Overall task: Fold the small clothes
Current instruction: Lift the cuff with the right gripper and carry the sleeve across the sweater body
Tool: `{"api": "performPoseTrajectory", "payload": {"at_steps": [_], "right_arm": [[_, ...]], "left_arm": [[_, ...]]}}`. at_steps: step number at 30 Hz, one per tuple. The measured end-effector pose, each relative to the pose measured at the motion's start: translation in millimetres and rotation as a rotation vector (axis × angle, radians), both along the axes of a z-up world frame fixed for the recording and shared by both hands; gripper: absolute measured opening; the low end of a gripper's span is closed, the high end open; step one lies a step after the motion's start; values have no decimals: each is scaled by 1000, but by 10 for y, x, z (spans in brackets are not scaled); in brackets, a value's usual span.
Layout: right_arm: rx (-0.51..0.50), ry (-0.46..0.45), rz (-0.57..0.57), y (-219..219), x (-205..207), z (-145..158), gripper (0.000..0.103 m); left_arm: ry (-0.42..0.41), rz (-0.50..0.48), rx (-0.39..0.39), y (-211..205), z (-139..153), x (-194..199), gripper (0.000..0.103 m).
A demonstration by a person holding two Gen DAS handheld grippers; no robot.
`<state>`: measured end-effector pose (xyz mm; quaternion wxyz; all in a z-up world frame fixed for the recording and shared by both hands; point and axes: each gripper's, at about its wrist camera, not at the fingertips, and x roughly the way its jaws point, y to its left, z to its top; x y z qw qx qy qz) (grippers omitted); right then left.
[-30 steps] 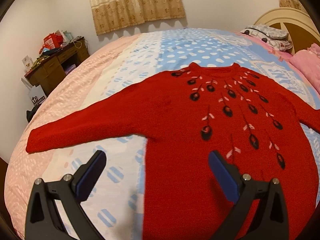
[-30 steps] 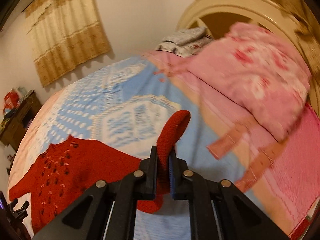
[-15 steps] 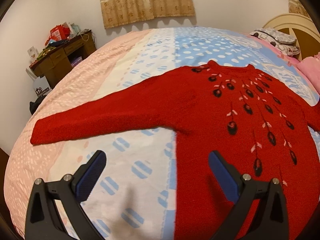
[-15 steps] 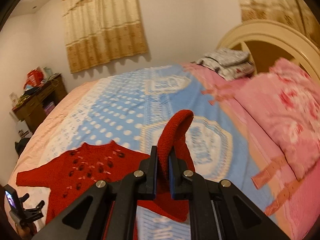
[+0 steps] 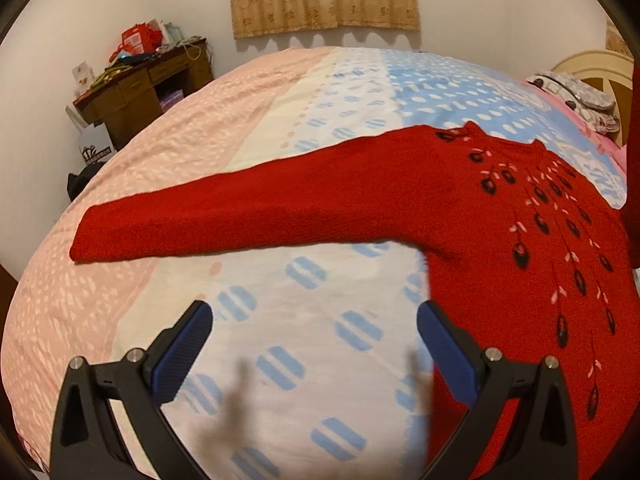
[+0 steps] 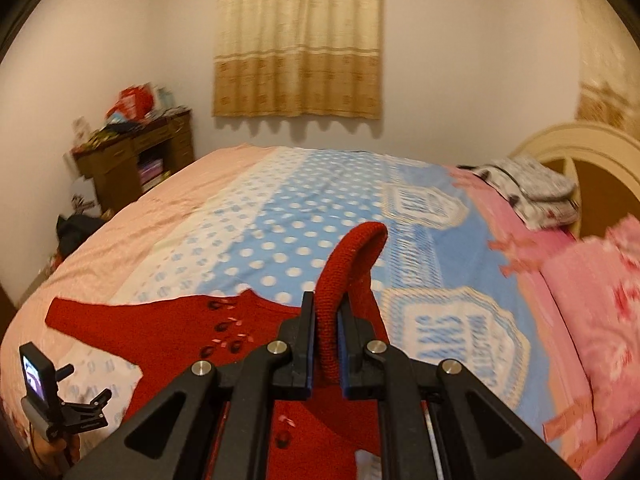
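At the far left a cluttered wooden dresser (image 5: 148,88) stood against the wall, clear of the work. The left tool (image 5: 314,342) hung over bare bedspread (image 5: 280,132), its 2 blue pads spread wide with nothing between them; compared with a second earlier it had slid sideways off the sweater's body, so the outstretched left sleeve (image 5: 224,216) now lay straight ahead of it, flat on the bed. The red sweater (image 5: 520,248) lay face up, patterned chest to the right. Further right, the right tool (image 6: 323,344) was pressed together on the cuff of the right sleeve (image 6: 348,268), which arched up out of the jaws. Over that second the cuff had been lifted off the bed and carried inward, from beside the pink pillow (image 6: 600,320) to above the sweater's body. Judged from this, the first sleeve fold was under way, and the left sleeve looked to be the next target.
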<state>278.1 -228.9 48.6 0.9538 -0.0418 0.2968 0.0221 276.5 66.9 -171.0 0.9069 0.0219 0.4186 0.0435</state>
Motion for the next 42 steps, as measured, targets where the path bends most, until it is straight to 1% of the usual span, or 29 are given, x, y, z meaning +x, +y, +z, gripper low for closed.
{"api": "performPoseTrajectory", "payload": {"at_steps": [7, 10, 12, 16, 24, 29, 32, 34, 35, 36, 37, 38, 40, 42], "right_arm": [[-68, 34, 131, 712, 222, -93, 8], [-86, 64, 184, 1020, 332, -219, 8], [-101, 90, 215, 1204, 419, -360, 8], [-125, 142, 265, 1607, 560, -712, 8], [-173, 255, 338, 2282, 741, -1607, 8], [-196, 300, 358, 2522, 774, -2039, 8], [-193, 336, 351, 2558, 814, -2265, 8], [-166, 364, 358, 2545, 833, -2373, 10], [-140, 387, 366, 2530, 840, -2434, 16], [-122, 391, 375, 2512, 825, -2450, 28], [-99, 383, 389, 2493, 790, -2446, 35], [-72, 380, 411, 2454, 725, -2422, 47], [-47, 375, 435, 2354, 589, -2359, 48], [-45, 347, 425, 2148, 420, -2271, 48]], "left_arm": [[13, 37, -18, 210, -100, 33, 103], [23, 44, -26, 281, -143, 38, 103], [28, 48, -27, 321, -168, 41, 103], [31, 54, -24, 392, -203, 20, 103], [50, 65, -20, 472, -278, 3, 103], [60, 67, -18, 466, -307, 17, 103], [64, 63, -13, 441, -314, 21, 103], [66, 58, -9, 421, -308, 18, 103], [65, 53, 0, 399, -294, 16, 103], [61, 50, 7, 384, -279, 15, 103], [54, 48, 16, 369, -250, 9, 103], [49, 46, 18, 362, -229, 20, 103], [38, 38, 20, 345, -158, 35, 103], [24, 20, 28, 287, -59, 89, 103]]}}
